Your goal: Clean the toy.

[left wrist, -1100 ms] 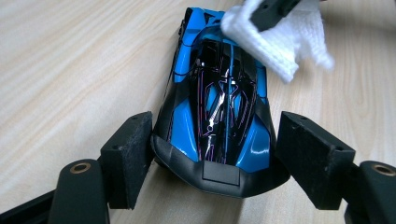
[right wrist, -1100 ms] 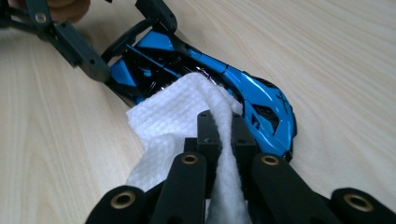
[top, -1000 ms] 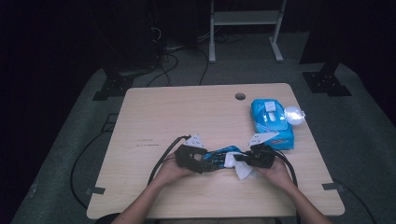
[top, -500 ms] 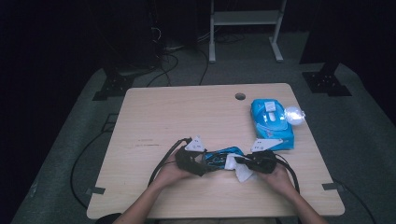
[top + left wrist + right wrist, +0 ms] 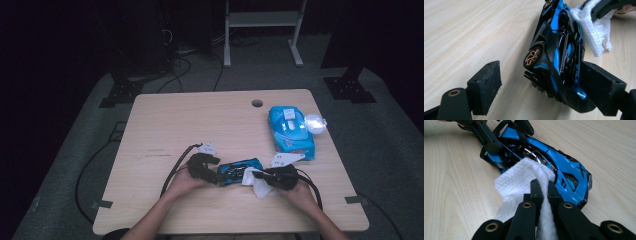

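Observation:
A blue and black toy car (image 5: 239, 170) with gold wheels lies on the wooden table (image 5: 200, 125) near its front edge. My left gripper (image 5: 216, 175) is at the car's rear, and its jaws have just been opening. In the left gripper view the car (image 5: 559, 50) lies between the jaws: it leans on the right pad (image 5: 599, 85), while the left pad (image 5: 487, 82) stands apart from it. My right gripper (image 5: 543, 187) is shut on a white wipe (image 5: 521, 182) that rests on the car's (image 5: 564, 165) windscreen.
A blue pack of wipes (image 5: 291, 131) lies at the right of the table, with a shiny clear object (image 5: 314, 121) beside it. A round hole (image 5: 257, 103) sits near the far edge. Cables trail off the front left.
The left gripper's jaws have spread wider around the car's rear. Both hands have stayed about where they were, the wipe still on the car.

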A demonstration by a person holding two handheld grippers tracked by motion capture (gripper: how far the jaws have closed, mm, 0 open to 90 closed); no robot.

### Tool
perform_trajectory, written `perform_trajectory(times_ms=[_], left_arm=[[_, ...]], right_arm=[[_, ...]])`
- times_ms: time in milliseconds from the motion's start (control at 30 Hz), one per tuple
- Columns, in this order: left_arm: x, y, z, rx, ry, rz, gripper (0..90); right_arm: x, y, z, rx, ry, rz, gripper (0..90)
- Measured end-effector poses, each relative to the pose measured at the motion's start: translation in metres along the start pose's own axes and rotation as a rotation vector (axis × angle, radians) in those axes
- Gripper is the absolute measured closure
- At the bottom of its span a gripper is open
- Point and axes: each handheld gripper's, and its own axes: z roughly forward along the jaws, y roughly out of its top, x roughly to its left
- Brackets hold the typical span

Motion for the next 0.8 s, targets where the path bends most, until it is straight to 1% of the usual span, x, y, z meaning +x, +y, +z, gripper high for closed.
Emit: perform_trajectory(times_ms=[133,167,200,300,333,367,433,467,533,600,667,700,733,800], left_arm=[[-0.003,0.001,0.004,-0.002,-0.045,-0.003,24.3],[-0.004,0.001,0.005,-0.004,-0.073,-0.004,29.2],[-0.006,0.002,0.006,0.0,-0.081,0.003,35.2],[-0.01,0.003,0.006,0.011,-0.065,0.04,37.3],[-0.012,0.003,0.005,0.012,-0.061,0.045,38.0],[-0.013,0.003,0.004,0.01,-0.058,0.06,39.0],[-0.014,0.004,0.001,0.004,-0.063,0.08,42.3],[-0.015,0.005,-0.001,0.001,-0.063,0.087,45.3],[-0.02,0.005,-0.001,0.0,-0.035,0.148,46.9],[-0.023,0.007,0.0,-0.001,-0.011,0.181,47.4],[-0.026,0.008,0.001,-0.006,0.031,0.225,47.7],[-0.027,0.008,0.001,-0.009,0.047,0.234,47.8],[-0.028,0.009,0.002,-0.01,0.075,0.25,47.9],[-0.029,0.009,0.002,-0.016,0.113,0.276,48.0]], right_arm=[[0.001,-0.001,-0.001,0.001,0.006,-0.004,87.1],[0.001,-0.001,-0.002,0.003,0.007,-0.005,87.1],[0.002,-0.001,-0.002,0.005,0.005,-0.009,87.1],[0.002,-0.002,-0.003,0.007,0.007,-0.002,87.1],[0.002,-0.002,-0.003,0.01,0.011,0.003,87.0],[0.002,-0.002,-0.004,0.017,0.016,0.005,87.0],[0.002,-0.001,-0.005,0.03,0.023,0.012,87.0],[0.002,-0.001,-0.006,0.037,0.025,0.01,86.9],[0.0,0.0,-0.008,0.04,0.023,0.011,86.9],[-0.001,0.001,-0.009,0.037,0.028,0.024,86.9],[-0.002,0.002,-0.009,0.031,0.025,0.024,86.9],[-0.002,0.003,-0.01,0.026,0.024,0.028,86.9],[-0.003,0.003,-0.011,0.018,0.025,0.03,86.8],[-0.004,0.006,-0.014,-0.005,0.031,0.044,86.9]])
